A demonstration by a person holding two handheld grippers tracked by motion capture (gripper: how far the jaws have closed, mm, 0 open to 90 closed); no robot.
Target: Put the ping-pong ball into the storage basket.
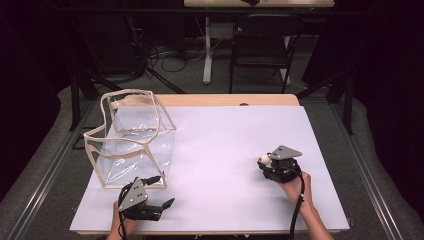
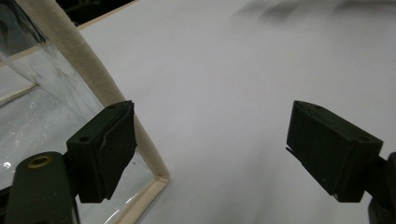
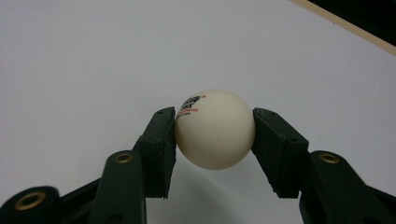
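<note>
A white ping-pong ball (image 3: 215, 129) with small printed lettering sits between the two black jaws of my right gripper (image 3: 215, 140), which is shut on it just above the white table cover. From above, the ball (image 1: 263, 159) peeks out at the left of that gripper (image 1: 270, 162), at the table's right. A clear plastic bag (image 1: 131, 142) with cream edging stands open at the left. My left gripper (image 1: 162, 192) is open beside the bag's near right corner (image 2: 156, 179), its left pad (image 2: 105, 149) close to the cream trim.
The white cover (image 1: 225, 145) spans the table, with a wooden edge (image 1: 225, 100) at the back. Beyond it stand a dark chair (image 1: 260, 45) and a white table leg (image 1: 207, 50) among floor cables.
</note>
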